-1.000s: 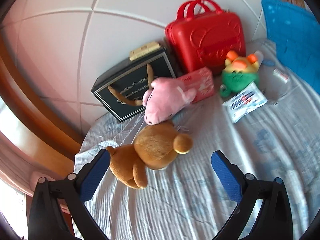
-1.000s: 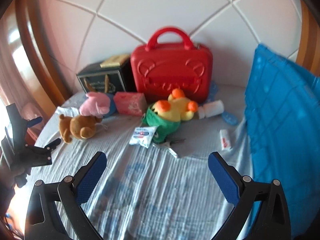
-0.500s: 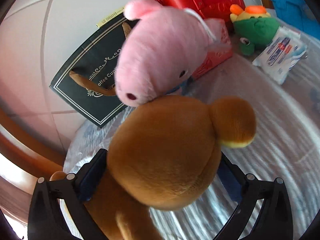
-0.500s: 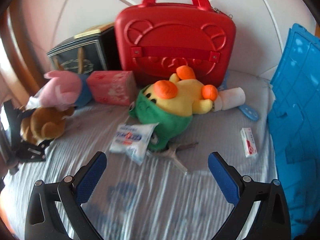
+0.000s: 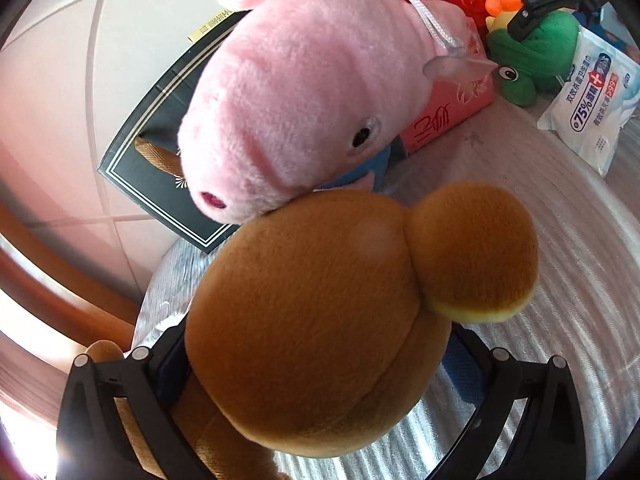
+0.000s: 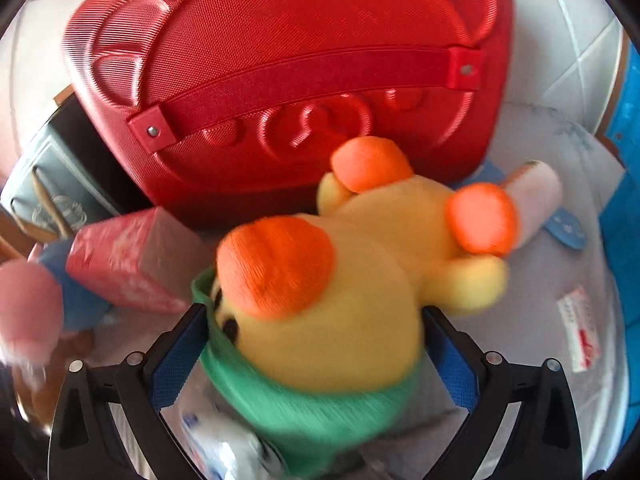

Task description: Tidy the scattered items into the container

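Between the left gripper's (image 5: 320,368) blue pads sat the brown plush bear (image 5: 320,320), apparently clamped, its long axis toward one o'clock; the right gripper (image 6: 316,344) straddled the yellow-and-green plush duck (image 6: 340,320), contact unclear.

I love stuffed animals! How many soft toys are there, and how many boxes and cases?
Soft toys: 3 – brown plush bear, pink plush pig, yellow-and-green plush duck.
Boxes and cases: 3 – red hard-shell case, black gift box, pink tissue box.
Total: 6.

pig (image 5: 304,92) atop bear (image 5: 320,320) (touching), suitcase (image 6: 280,64) behind
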The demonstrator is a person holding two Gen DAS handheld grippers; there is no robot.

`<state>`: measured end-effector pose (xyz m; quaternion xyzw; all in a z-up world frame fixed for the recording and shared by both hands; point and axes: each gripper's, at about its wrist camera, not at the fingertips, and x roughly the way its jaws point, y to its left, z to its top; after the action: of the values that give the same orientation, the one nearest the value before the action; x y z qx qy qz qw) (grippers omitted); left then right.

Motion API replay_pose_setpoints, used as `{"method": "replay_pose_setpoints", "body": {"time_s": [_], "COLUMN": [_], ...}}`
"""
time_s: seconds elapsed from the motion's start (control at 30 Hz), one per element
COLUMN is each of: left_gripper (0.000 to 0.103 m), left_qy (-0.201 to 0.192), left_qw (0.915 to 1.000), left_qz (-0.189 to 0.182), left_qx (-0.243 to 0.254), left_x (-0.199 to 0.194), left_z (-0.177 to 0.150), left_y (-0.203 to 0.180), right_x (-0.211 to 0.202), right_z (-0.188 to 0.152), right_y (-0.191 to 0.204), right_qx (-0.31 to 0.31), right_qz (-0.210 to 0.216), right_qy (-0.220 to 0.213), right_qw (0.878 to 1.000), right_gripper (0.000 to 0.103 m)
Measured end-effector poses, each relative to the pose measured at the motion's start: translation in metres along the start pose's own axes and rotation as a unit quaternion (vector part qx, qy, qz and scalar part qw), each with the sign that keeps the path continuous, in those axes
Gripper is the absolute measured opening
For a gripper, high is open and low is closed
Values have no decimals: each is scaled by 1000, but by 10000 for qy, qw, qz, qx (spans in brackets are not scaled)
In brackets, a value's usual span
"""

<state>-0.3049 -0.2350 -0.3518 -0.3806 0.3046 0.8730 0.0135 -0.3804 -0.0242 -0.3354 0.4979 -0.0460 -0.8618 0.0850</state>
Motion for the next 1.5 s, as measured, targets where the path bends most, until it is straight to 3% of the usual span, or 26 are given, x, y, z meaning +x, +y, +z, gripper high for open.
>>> {"method": "replay_pose_setpoints", "body": {"time_s": [0.17, 0.3, 0.4, 0.9, 1.07, 1.5], "left_gripper": [96, 90, 89, 88, 88, 88], "left_qy": [35, 5, -10, 67, 61, -200], "left_qw": [9997, 9991, 9989, 9941, 9934, 9905], "left_qz": [-72, -144, -200, -296, -287, -8], "left_qx": [-241, -399, -433, -1040, -1105, -1362], "left_x": [-9, -23, -37, -125, -132, -243], "left_z": [-2, -9, -15, -59, -57, -35], "left_y": [3, 3, -4, -44, -34, -30], "right_x": [9, -5, -19, -127, -172, -283], "right_z": [4, -2, -10, -34, -62, -124], "right_y": [7, 8, 7, -29, -29, -36], "right_qx": [-229, -507, -630, -981, -1155, -1851], "right_qz": [-181, -210, -187, 49, 203, 610], "right_qy": [65, -27, -85, -324, -310, -414], "right_qw": [9996, 9985, 9978, 9946, 9926, 9799], "right_gripper": [102, 79, 74, 74, 75, 76]}}
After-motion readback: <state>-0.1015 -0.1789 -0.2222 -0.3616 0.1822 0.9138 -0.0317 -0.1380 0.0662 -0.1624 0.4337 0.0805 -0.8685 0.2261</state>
